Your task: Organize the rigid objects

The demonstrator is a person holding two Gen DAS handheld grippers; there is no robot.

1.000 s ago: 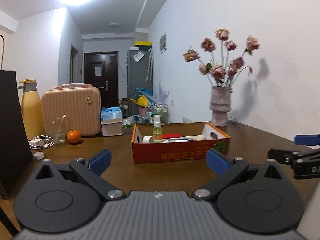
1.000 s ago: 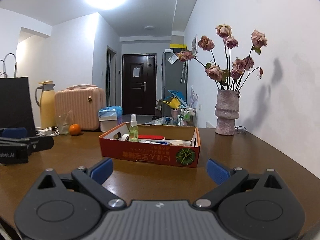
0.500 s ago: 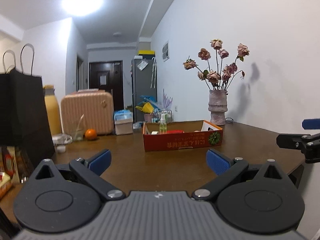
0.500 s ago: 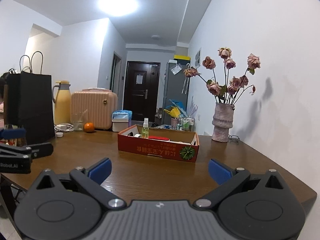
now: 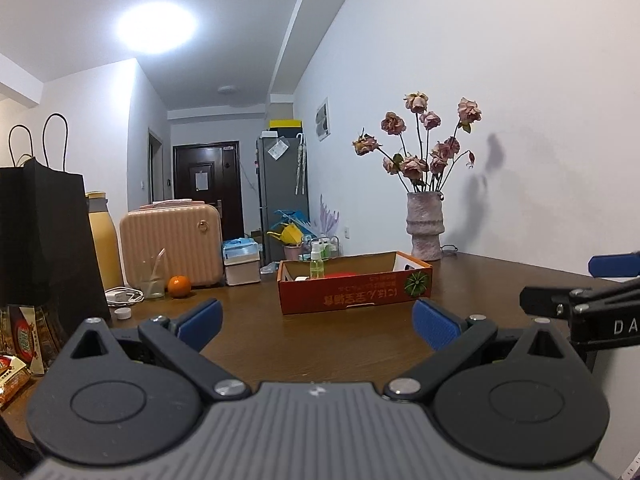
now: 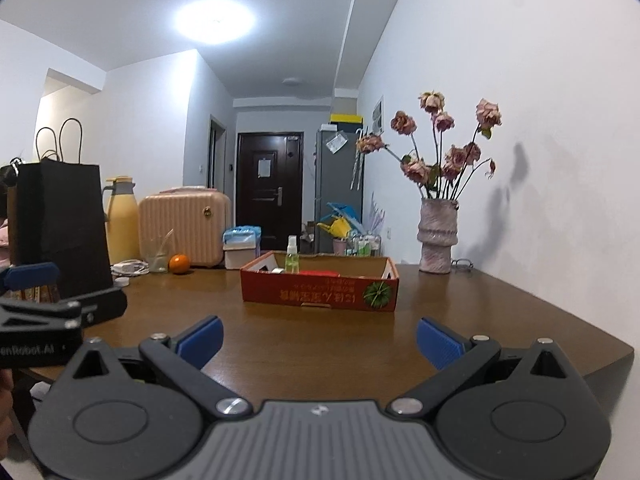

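Both the left tool and right tool gape empty, well short of the cardboard box mid-desk, whose upright spray bottle looks light, stiff, slippery: grip its body.

The left black tongs with blue ribbed pads are held level, jaws spread wide with nothing between them. The right black tongs with blue ribbed pads sit in the same pose, jaws equally wide and empty. Each pair shows at the edge of the other's view: the right tongs to the right of the left pair, the left tongs to the left of the right pair, side by side and apart.
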